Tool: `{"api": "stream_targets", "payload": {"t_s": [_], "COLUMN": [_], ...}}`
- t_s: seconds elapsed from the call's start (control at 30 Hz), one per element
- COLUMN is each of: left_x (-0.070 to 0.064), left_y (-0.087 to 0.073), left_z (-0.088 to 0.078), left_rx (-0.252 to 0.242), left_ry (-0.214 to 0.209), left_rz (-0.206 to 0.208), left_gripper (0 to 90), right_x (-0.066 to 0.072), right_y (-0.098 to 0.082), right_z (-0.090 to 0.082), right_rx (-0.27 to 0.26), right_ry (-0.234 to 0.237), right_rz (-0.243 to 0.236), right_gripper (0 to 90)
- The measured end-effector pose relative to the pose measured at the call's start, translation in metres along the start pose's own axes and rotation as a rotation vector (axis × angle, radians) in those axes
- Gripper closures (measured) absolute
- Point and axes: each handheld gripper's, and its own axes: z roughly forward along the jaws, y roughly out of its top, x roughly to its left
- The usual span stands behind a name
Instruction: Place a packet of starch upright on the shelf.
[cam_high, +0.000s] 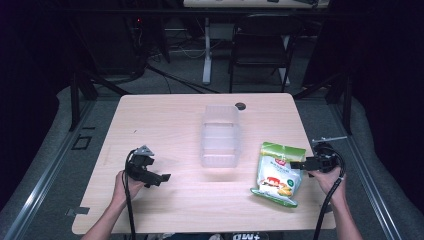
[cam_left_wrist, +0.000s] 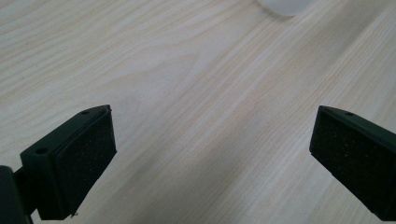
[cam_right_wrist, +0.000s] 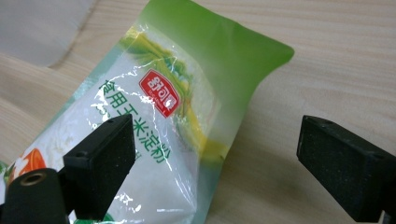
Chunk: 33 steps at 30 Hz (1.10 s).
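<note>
— Right hand-held gripper?
— Jaws wide, straddling the green-and-white snack bag's edge, pads not pressing. The bag lies lower right on the surface.
— Left hand-held gripper?
— Wide open, empty, over bare wood.

Left gripper and right gripper: black bodies, rough square foam pads, black trailing cables, grey three-cornered top plate; forearms bare.

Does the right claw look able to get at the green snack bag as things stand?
Probably yes: the right claw stands open right at the green snack bag, one jaw over its edge, nothing between them.
</note>
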Motion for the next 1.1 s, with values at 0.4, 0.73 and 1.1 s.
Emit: {"api": "stream_targets", "payload": {"t_s": [0.4, 0.73, 1.1], "left_x": [-0.001, -0.001, 0.0], "left_y": [0.0, 0.001, 0.0], "left_z": [0.0, 0.0, -0.001], "left_rx": [0.005, 0.006, 0.01], "left_ry": [-0.005, 0.001, -0.001], "left_rz": [0.004, 0.008, 0.011], "left_gripper": [0.3, 0.4, 0.4], "right_x": [0.002, 0.009, 0.022], "right_y": [0.005, 0.003, 0.003], "right_z": [0.017, 0.02, 0.019], "right_rx": [0.027, 0.058, 0.069], "right_ry": [0.048, 0.061, 0.049], "right_rz": [0.011, -0.021, -0.064], "right_gripper": [37.4, 72.4, 90.0]}}
